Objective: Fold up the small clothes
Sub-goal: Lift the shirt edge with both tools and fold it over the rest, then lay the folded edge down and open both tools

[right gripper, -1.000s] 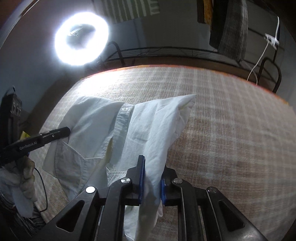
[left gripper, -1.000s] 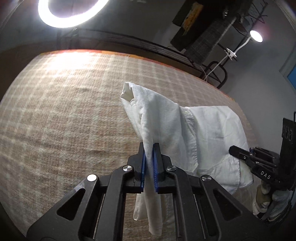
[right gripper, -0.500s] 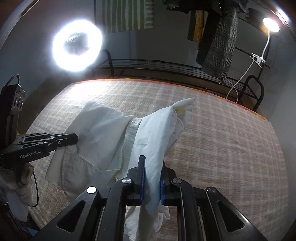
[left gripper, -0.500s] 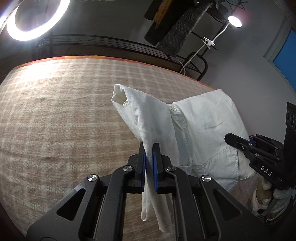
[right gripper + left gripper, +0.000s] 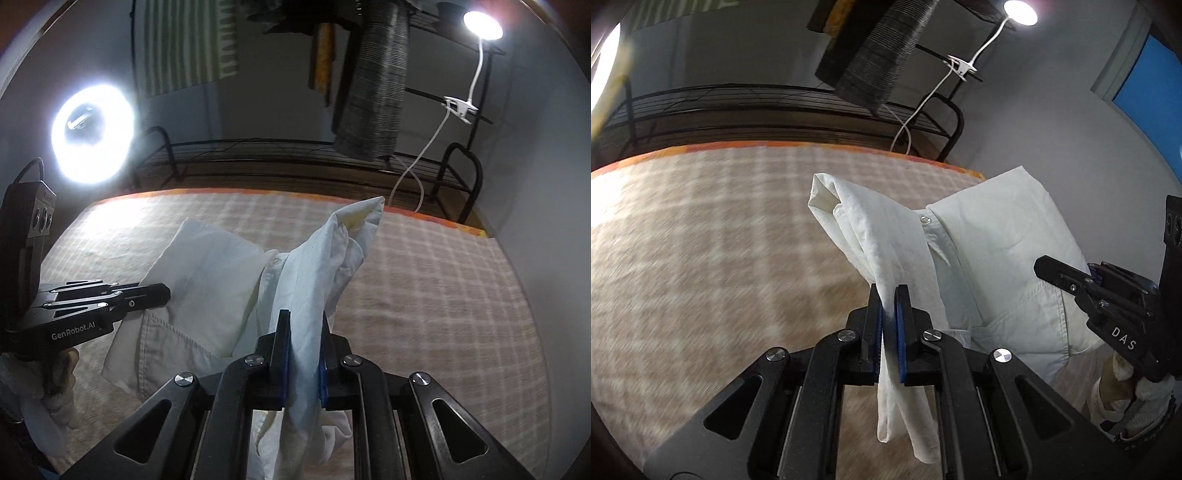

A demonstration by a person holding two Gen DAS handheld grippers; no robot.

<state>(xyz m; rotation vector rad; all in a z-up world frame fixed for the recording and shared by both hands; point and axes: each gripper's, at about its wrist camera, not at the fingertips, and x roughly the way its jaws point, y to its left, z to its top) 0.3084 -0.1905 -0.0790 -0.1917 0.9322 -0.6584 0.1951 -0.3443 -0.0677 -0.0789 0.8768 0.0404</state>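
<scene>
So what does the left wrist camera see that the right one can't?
Only the left view shows a blue panel on the wall and the right gripper from the side. Only the right view shows the whole ring light, a striped cloth and the left gripper from the side. Both show the white shirt pinched in the jaws, the checked bed cover and the clip lamp.

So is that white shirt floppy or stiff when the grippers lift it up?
Probably floppy: the white shirt droops in soft folds below the left gripper and right gripper. It looks light too, since thin pinches of cloth hold it up. It likely won't slip easily, because both pairs of jaws are shut tight on bunched fabric, though loose ends may swing over the checked bed cover.
</scene>
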